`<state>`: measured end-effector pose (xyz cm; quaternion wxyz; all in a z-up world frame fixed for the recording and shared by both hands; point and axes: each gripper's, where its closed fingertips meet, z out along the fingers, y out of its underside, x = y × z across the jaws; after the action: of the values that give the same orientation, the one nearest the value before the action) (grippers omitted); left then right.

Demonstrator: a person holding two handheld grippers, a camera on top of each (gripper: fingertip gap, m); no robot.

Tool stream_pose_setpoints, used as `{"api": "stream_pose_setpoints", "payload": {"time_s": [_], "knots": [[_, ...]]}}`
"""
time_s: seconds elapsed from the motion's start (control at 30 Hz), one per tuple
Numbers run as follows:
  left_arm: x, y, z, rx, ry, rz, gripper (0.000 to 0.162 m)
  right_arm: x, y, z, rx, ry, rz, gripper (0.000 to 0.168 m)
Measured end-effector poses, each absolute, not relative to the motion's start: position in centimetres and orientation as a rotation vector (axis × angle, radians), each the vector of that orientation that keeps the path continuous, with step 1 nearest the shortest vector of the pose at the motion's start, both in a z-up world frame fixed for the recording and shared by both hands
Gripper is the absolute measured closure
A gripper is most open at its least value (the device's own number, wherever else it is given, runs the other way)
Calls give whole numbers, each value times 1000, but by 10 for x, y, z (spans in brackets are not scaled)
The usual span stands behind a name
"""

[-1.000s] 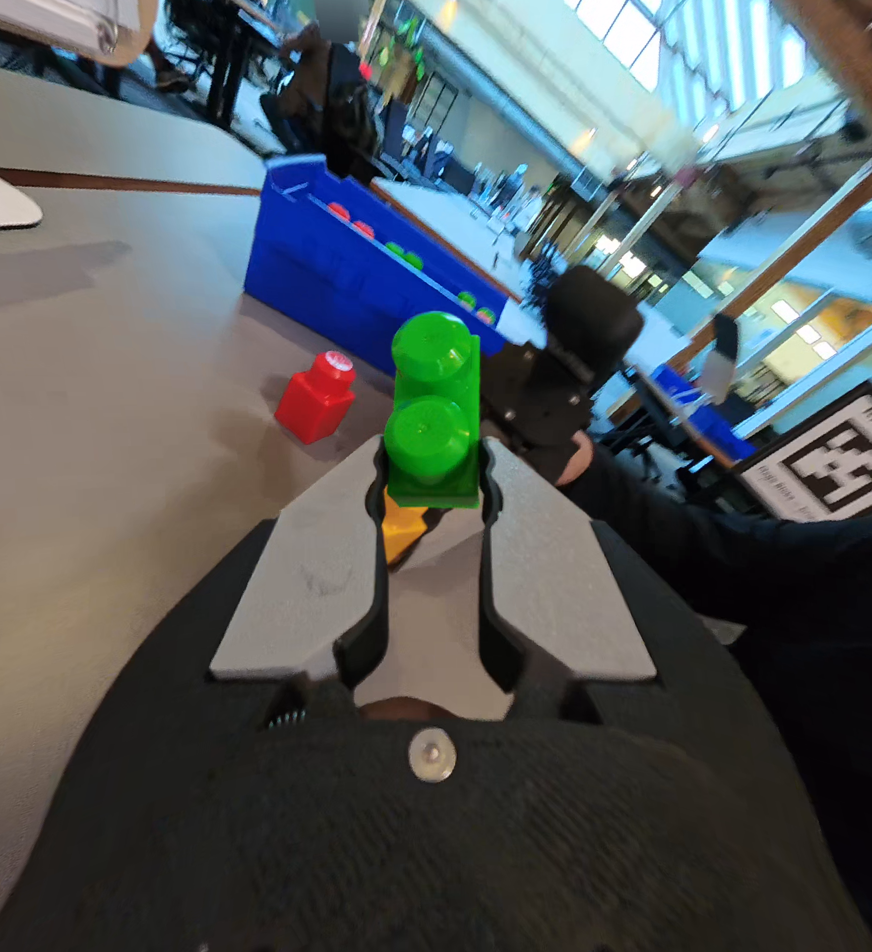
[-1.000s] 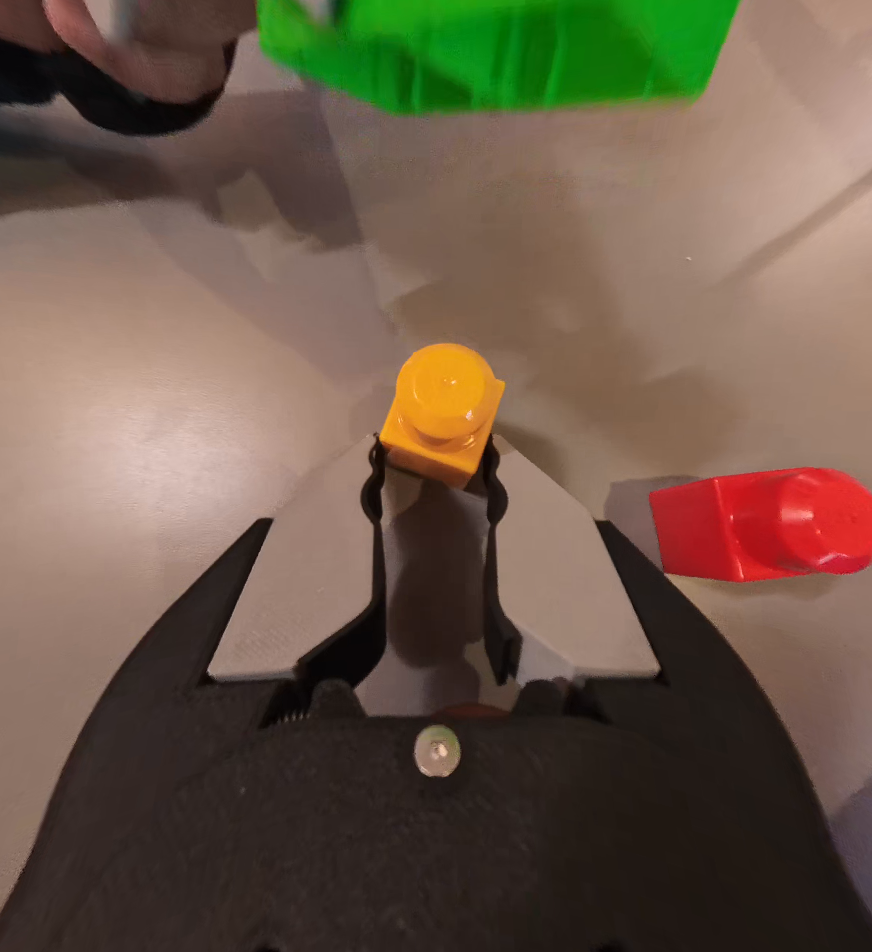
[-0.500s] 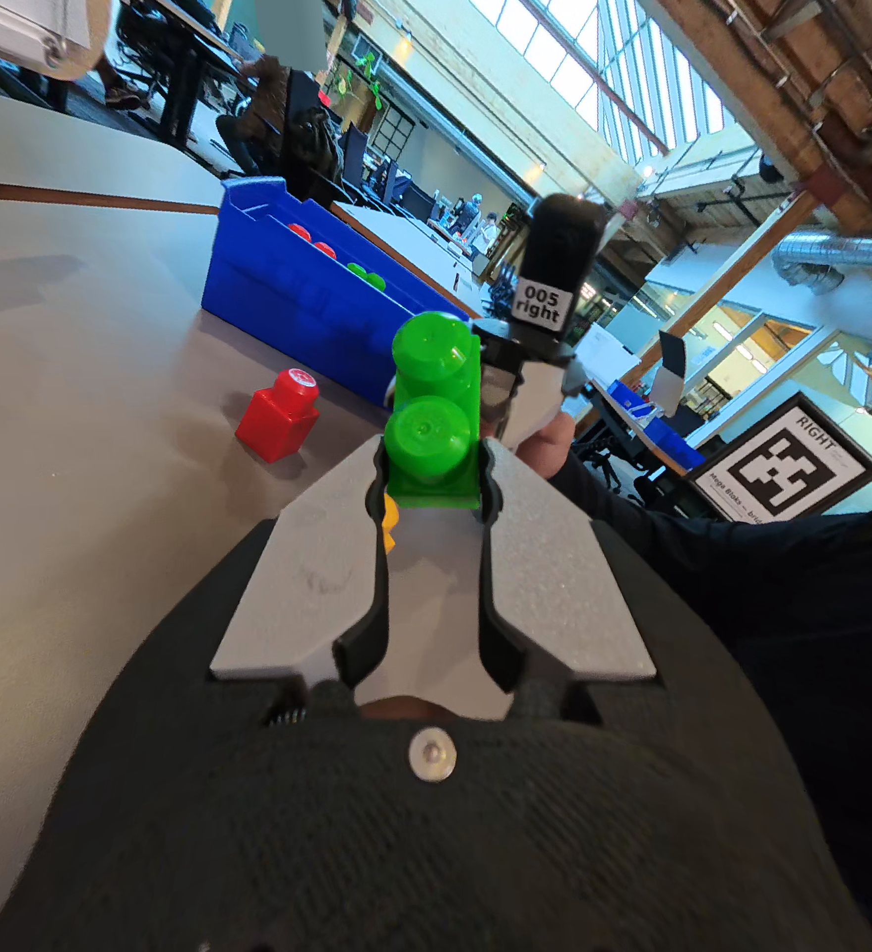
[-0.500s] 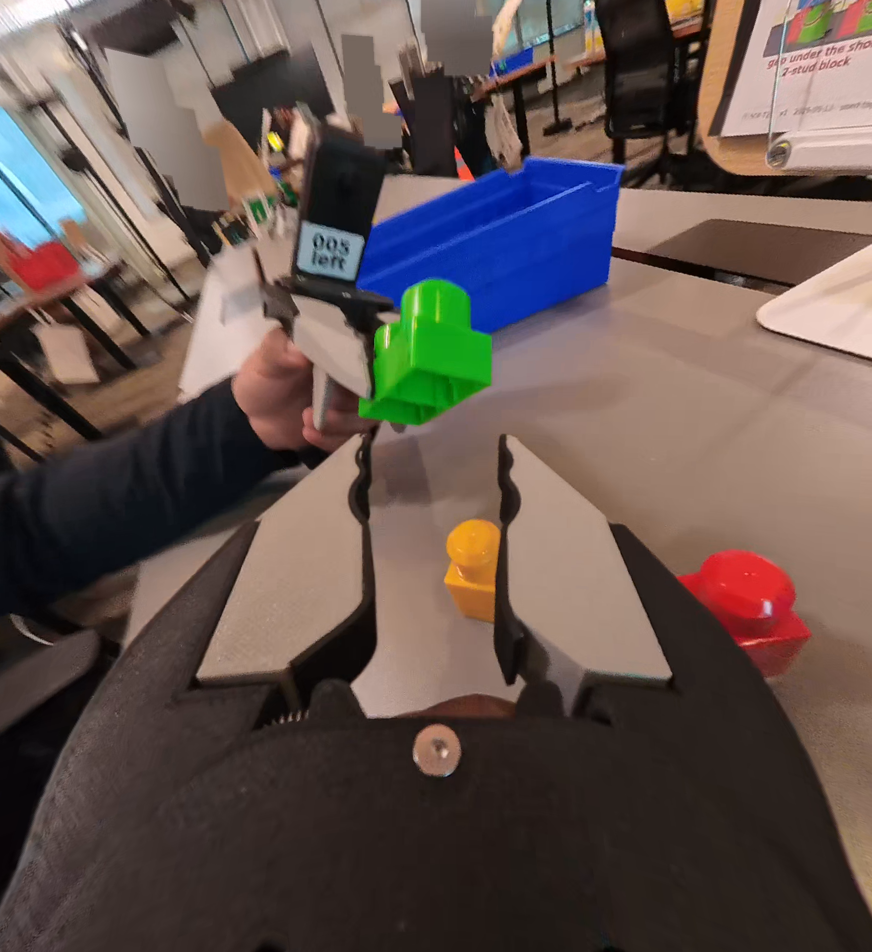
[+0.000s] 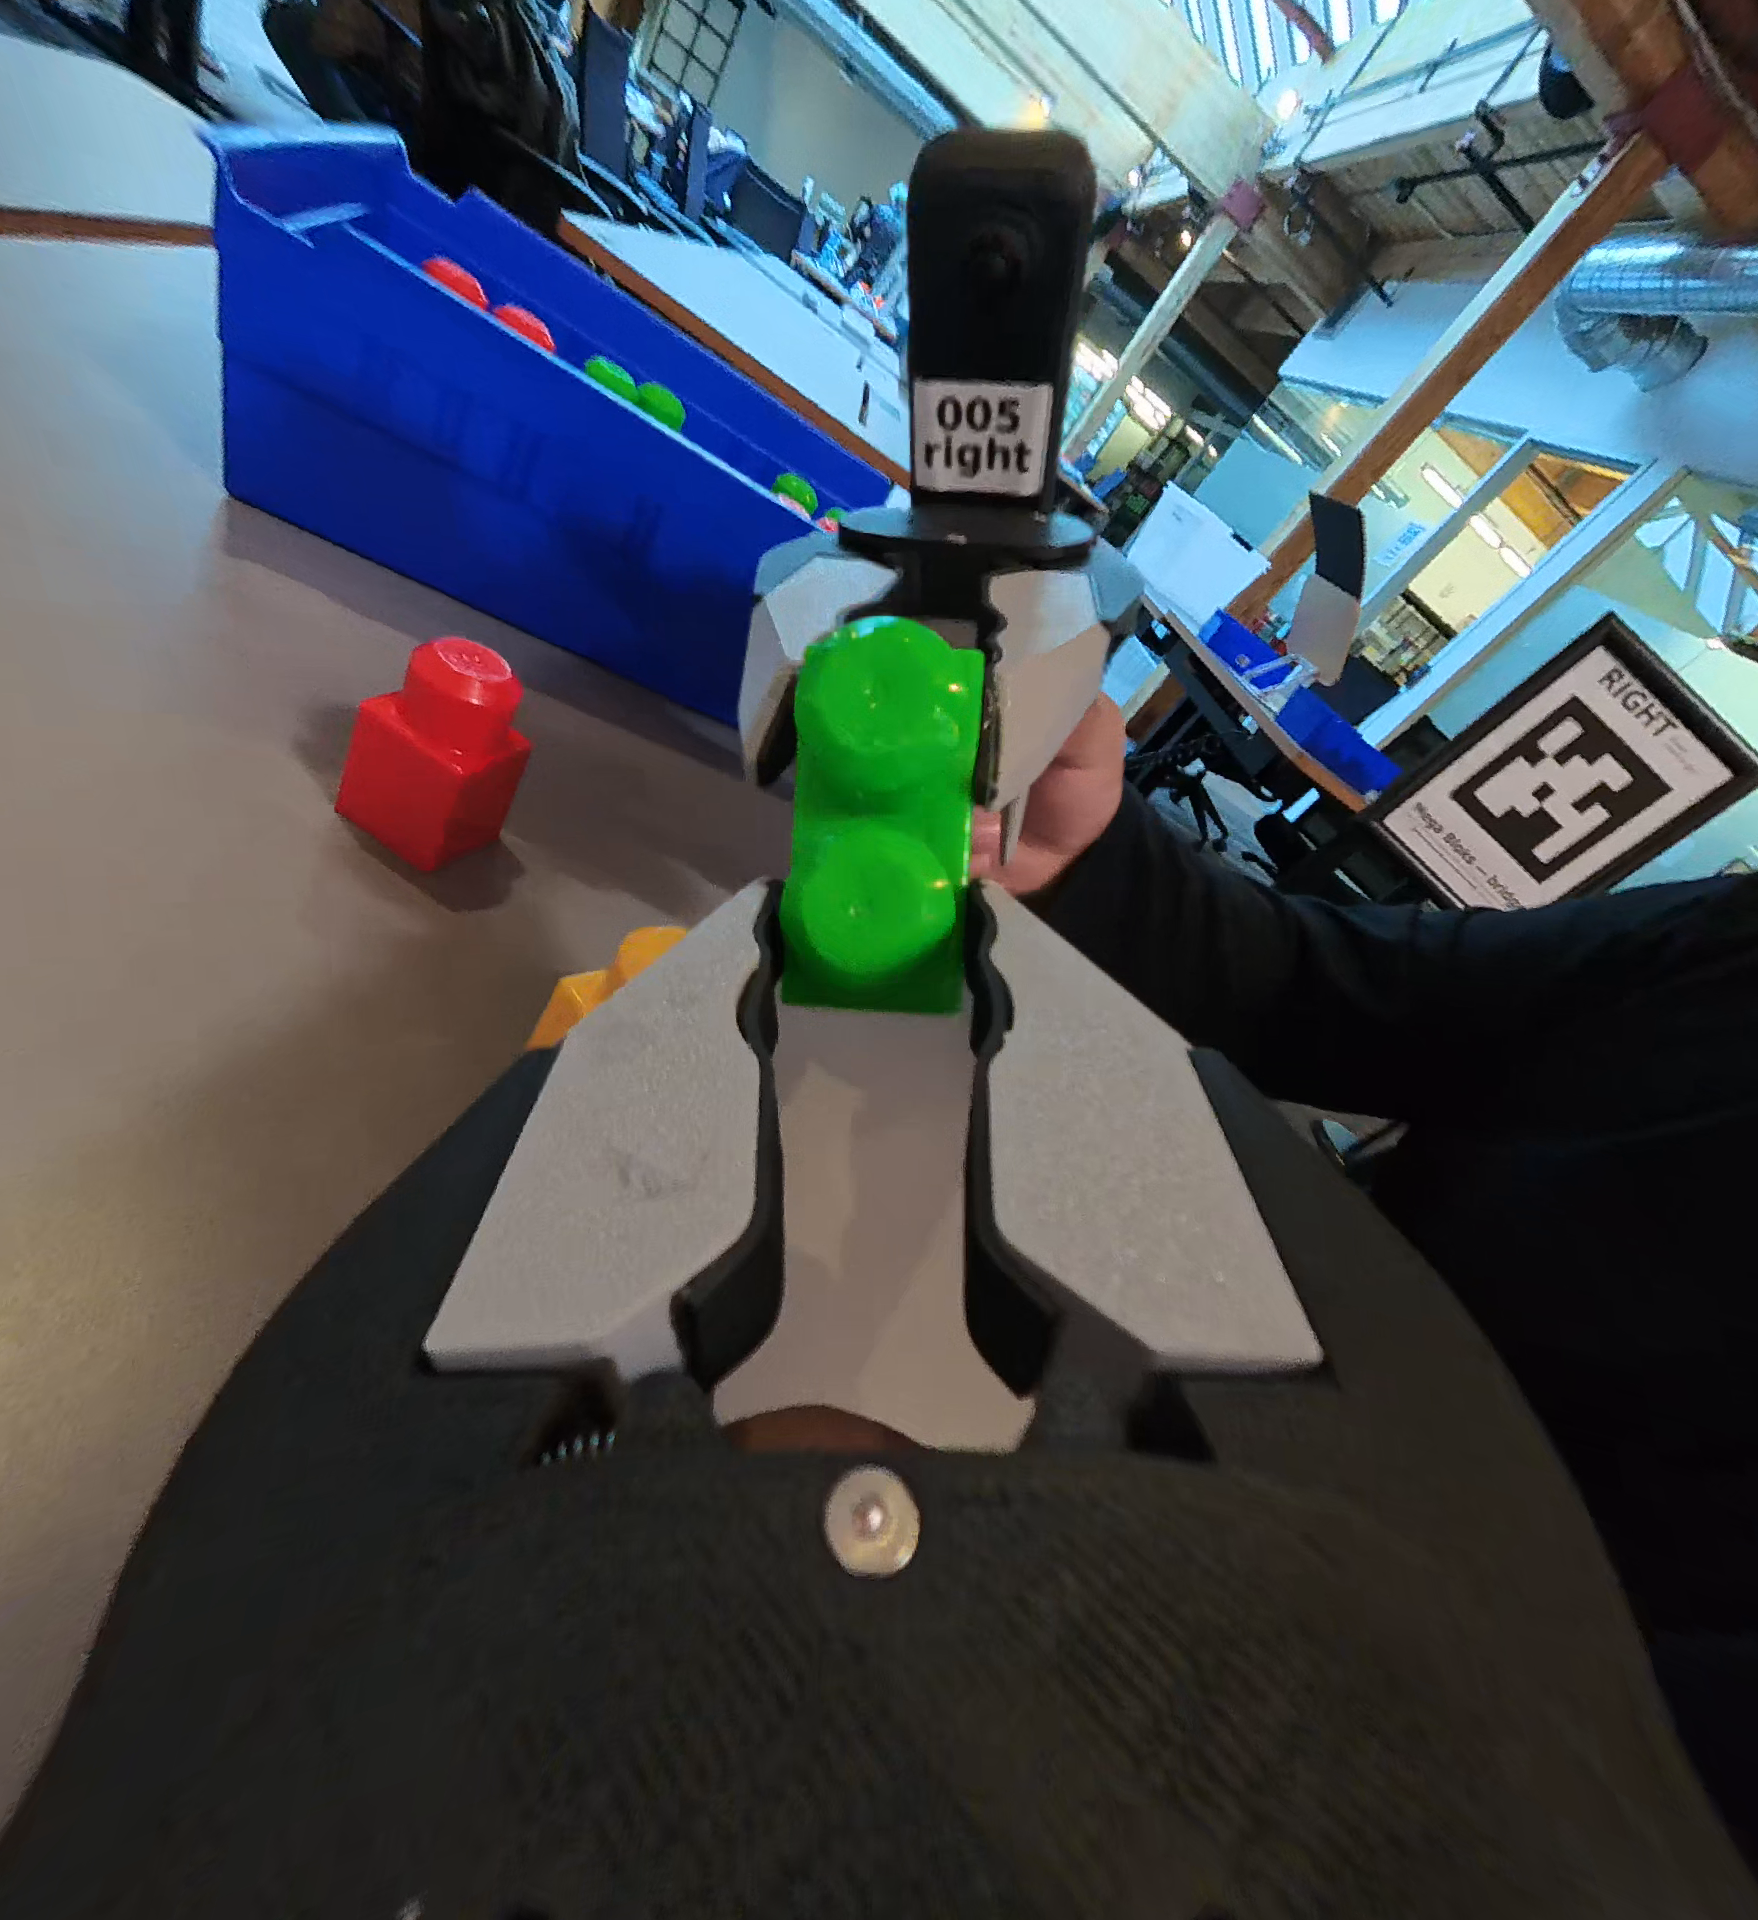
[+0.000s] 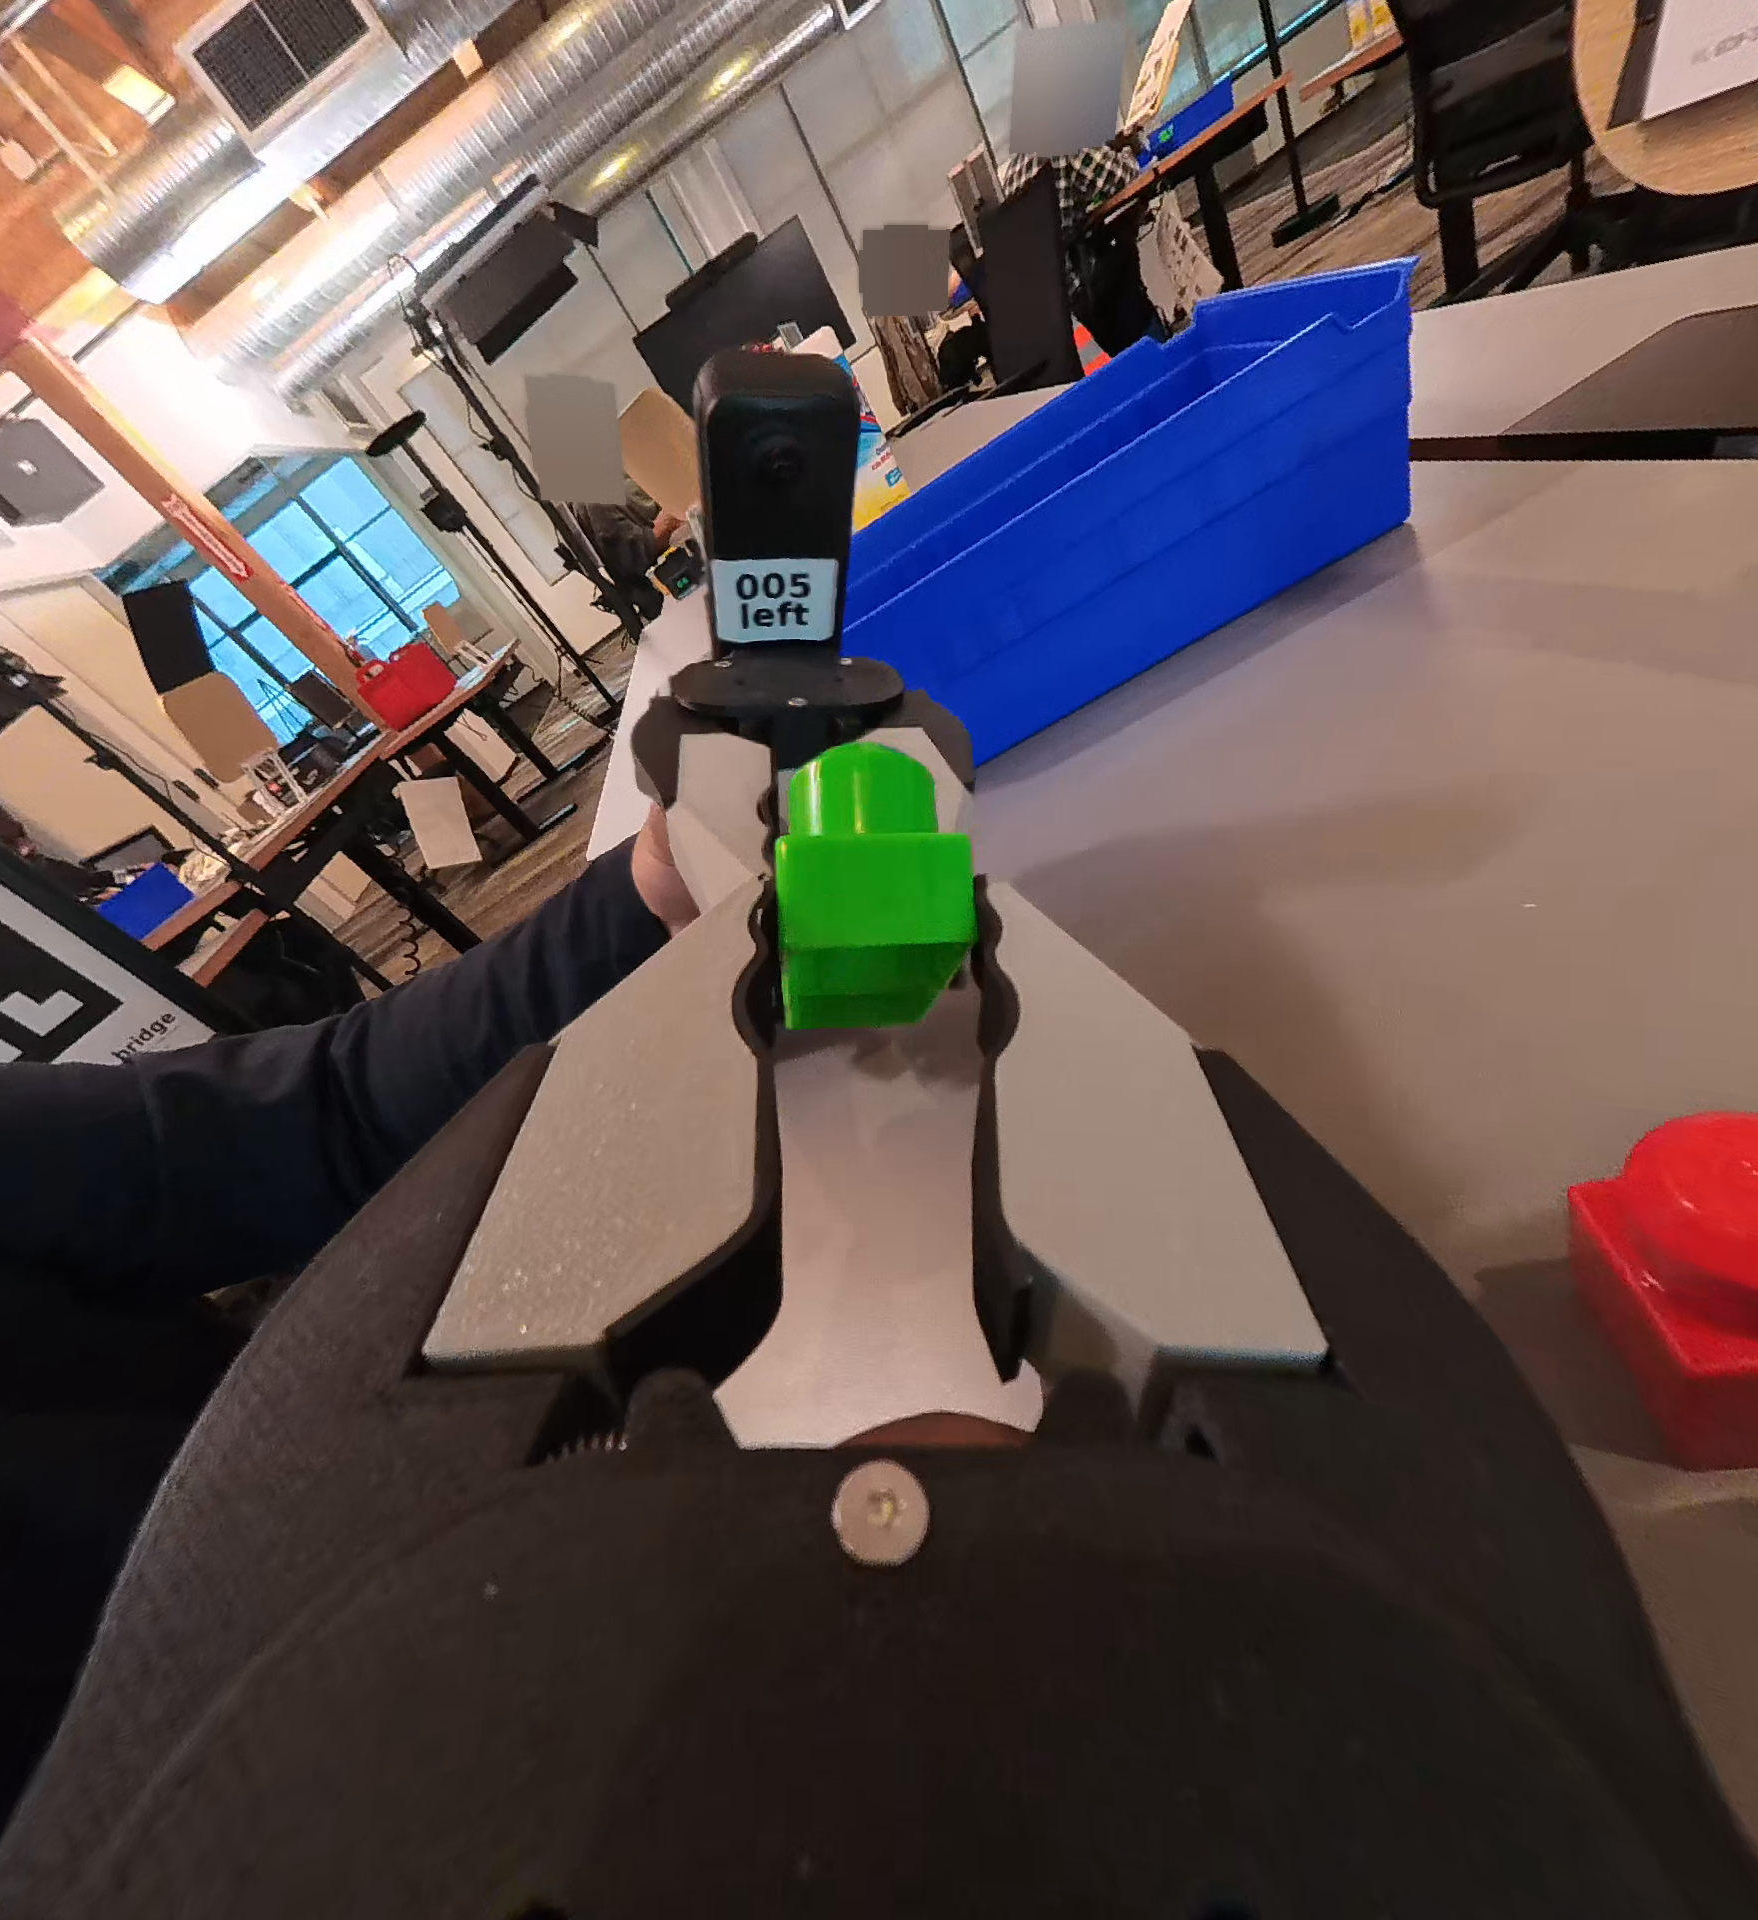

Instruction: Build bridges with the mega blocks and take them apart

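- Open office/workshop bkgd, desks, people far off w/ blurred patches; grey bench (image 5: 127, 1039) in front.
- Blue bin (image 5: 501, 457) on bench toward far edge, long side facing the grippers. Inside, stud tops only: 2 red, then 2 green, then 1 more green + a bit of red at the far end. Rest of contents hidden by the wall. Right wrist view shows the same bin (image 6: 1166, 540) from outside, contents not seen.
- Green block (image 5: 875, 831), 2-stud, count 1, held in the air above the bench between both grippers, studs up.
- Left gripper (image 5: 875, 945): jaws narrowly apart, closed onto near end of green block, fingertips touching both sides.
- Right gripper (image 6: 870, 956): jaws same narrow gap, pinching the other end of the green block (image 6: 870, 904). In left wrist view it faces the camera (image 5: 880, 727), its fingers either side of the far stud.
- Red block (image 5: 433, 753), 1-stud, count 1, upright on bench, between bin and grippers, apart from both; also low right in right wrist view (image 6: 1727, 1268).
- Orange block (image 5: 605, 977), 1 seen, on bench just beside left finger, mostly hidden; stud count can't tell.
- Framed black/white marker sign (image 5: 1571, 769) past the bench edge, behind a dark sleeve (image 5: 1374, 987).
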<state>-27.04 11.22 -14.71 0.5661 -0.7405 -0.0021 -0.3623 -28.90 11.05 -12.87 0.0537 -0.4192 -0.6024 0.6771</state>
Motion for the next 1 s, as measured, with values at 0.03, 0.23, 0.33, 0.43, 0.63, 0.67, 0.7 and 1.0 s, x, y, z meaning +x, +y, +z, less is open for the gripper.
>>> {"api": "stream_pose_setpoints", "payload": {"time_s": [0.03,0.23,0.33,0.43,0.63,0.67,0.7,1.0], "knots": [[-266,112,-151,-1765,12,-866,130,-288,109,-129,-1270,-1843,2063,134],[-247,120,-169,-1865,88,-811,129,-285,101,-137,-1255,-1923,2020,135],[-251,120,-162,-1817,55,-834,129,-286,104,-134,-1261,-1896,2027,135],[-257,123,-157,-1764,0,-872,129,-288,106,-135,-1274,-1882,2012,135],[-257,125,-152,-1742,-3,-835,129,-289,107,-129,-1275,-1827,2047,136],[-256,126,-151,-1740,-1,-838,129,-289,107,-128,-1274,-1818,2064,136],[-254,126,-151,-1737,1,-848,128,-288,107,-127,-1272,-1810,2085,136],[-246,124,-151,-1771,76,-806,128,-284,100,-122,-1233,-1828,2161,135]]}}
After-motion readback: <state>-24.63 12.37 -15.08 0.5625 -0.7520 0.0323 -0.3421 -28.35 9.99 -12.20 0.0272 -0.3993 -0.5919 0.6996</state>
